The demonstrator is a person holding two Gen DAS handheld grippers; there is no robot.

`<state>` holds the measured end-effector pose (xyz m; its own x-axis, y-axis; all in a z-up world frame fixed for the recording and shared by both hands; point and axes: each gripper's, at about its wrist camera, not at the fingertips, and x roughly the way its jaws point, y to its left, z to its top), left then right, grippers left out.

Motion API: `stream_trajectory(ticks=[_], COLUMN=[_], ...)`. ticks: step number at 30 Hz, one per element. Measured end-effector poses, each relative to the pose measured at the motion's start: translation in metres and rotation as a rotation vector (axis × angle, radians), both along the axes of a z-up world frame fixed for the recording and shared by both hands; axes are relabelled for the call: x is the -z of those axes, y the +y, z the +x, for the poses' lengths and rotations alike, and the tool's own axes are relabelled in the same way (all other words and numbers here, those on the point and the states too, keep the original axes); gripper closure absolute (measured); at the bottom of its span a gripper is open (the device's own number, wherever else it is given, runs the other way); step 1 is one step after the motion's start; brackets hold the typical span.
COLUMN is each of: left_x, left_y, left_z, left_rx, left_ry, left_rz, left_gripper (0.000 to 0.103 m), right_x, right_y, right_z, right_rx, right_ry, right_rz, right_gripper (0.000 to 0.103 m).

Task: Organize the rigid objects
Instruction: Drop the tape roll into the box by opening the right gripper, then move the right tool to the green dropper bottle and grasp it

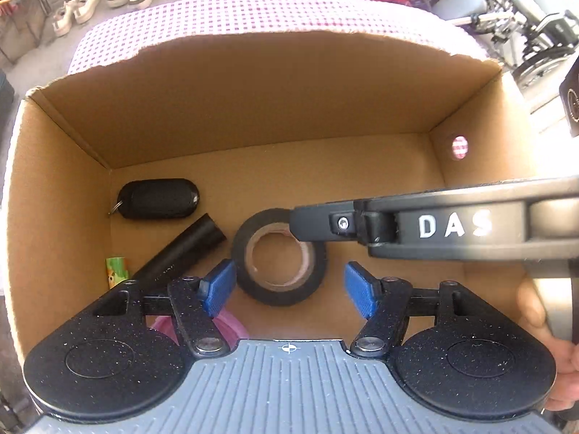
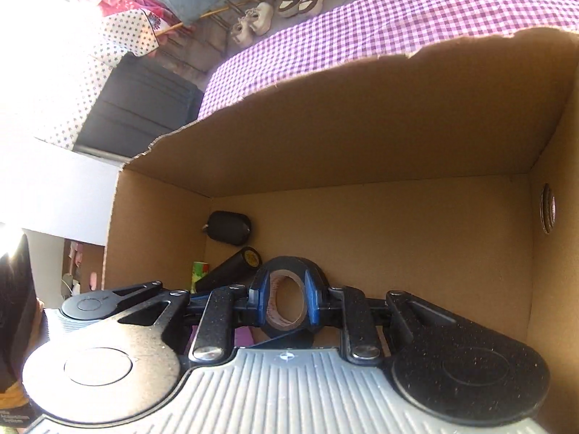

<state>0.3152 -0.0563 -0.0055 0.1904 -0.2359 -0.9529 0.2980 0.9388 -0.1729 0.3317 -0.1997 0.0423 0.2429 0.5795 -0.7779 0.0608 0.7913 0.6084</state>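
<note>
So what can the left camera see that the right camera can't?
Only the left view shows the open left gripper and the whole right gripper from outside, reaching onto the tape. Only the right view shows the yellow end of the black tube and blue pads squeezing the tape. Both show the box, key fob and green thing.

a roll of black electrical tape (image 1: 278,256) with a pale cardboard core lies in the cardboard box (image 1: 253,108), pinched across its ring. beside it to the left lies a black cylinder (image 1: 181,253), a black key fob (image 1: 159,198) in the corner, and a small green packet (image 1: 116,271).
</note>
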Motion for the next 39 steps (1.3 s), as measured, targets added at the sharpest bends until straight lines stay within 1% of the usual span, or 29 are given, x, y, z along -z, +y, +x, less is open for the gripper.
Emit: stream_trajectory(ticks=[3, 7, 9, 11, 14, 15, 16, 17, 18, 19, 22, 24, 26, 29, 31, 33, 36, 39], left_x=[-0.02, -0.057, -0.075, -0.092, -0.111, -0.114, -0.115, -0.114, -0.109, -0.104, -0.086, -0.071, -0.056, -0.038, -0.029, -0.02, -0.01, -0.002], left_y=[0.006, 0.016, 0.019, 0.024, 0.026, 0.017, 0.014, 0.011, 0.005, 0.0, -0.014, -0.02, -0.029, -0.039, -0.046, -0.052, -0.06, -0.068], left_z=[-0.015, -0.044, -0.064, -0.088, -0.131, -0.142, -0.156, -0.169, -0.18, -0.19, -0.215, -0.226, -0.233, -0.243, -0.245, -0.244, -0.242, -0.236], left_rx=[0.01, 0.022, 0.039, 0.056, 0.098, 0.122, 0.137, 0.149, 0.168, 0.187, 0.208, 0.211, 0.208, 0.202, 0.207, 0.223, 0.251, 0.274], left_ry=[-0.065, -0.151, -0.206, -0.272, -0.412, -0.47, -0.509, -0.537, -0.565, -0.58, -0.606, -0.616, -0.623, -0.634, -0.647, -0.658, -0.669, -0.669], left_rz=[-0.004, -0.044, -0.055, -0.06, -0.09, -0.093, -0.085, -0.074, -0.066, -0.06, -0.053, -0.059, -0.06, -0.051, -0.021, -0.007, 0.036, 0.051], left_gripper=[0.034, 0.032, 0.032, 0.03, 0.028, 0.024, 0.022, 0.022, 0.022, 0.022, 0.022, 0.023, 0.023, 0.028, 0.029, 0.032, 0.038, 0.041], right_x=[-0.022, -0.06, -0.084, -0.103, -0.122, -0.124, -0.125, -0.124, -0.123, -0.122, -0.112, -0.102, -0.093, -0.082, -0.078, -0.074, -0.072, -0.065], right_y=[-0.01, -0.027, -0.039, -0.048, -0.059, -0.06, -0.063, -0.063, -0.063, -0.061, -0.052, -0.048, -0.041, -0.027, -0.021, -0.016, -0.011, -0.005], right_z=[-0.011, -0.043, -0.074, -0.107, -0.163, -0.178, -0.195, -0.209, -0.222, -0.235, -0.261, -0.271, -0.275, -0.276, -0.271, -0.272, -0.272, -0.265], right_rx=[0.032, 0.069, 0.097, 0.126, 0.136, 0.139, 0.144, 0.148, 0.151, 0.157, 0.186, 0.202, 0.201, 0.183, 0.159, 0.136, 0.106, 0.08], right_ry=[-0.05, -0.143, -0.215, -0.278, -0.353, -0.367, -0.383, -0.398, -0.416, -0.436, -0.48, -0.493, -0.504, -0.507, -0.507, -0.51, -0.513, -0.506], right_rz=[0.037, 0.117, 0.167, 0.174, 0.182, 0.183, 0.176, 0.161, 0.138, 0.102, -0.006, -0.05, -0.089, -0.171, -0.205, -0.228, -0.258, -0.272], right_gripper=[0.08, 0.08, 0.08, 0.08, 0.079, 0.075, 0.067, 0.062, 0.053, 0.052, 0.052, 0.052, 0.052, 0.052, 0.052, 0.052, 0.052, 0.052])
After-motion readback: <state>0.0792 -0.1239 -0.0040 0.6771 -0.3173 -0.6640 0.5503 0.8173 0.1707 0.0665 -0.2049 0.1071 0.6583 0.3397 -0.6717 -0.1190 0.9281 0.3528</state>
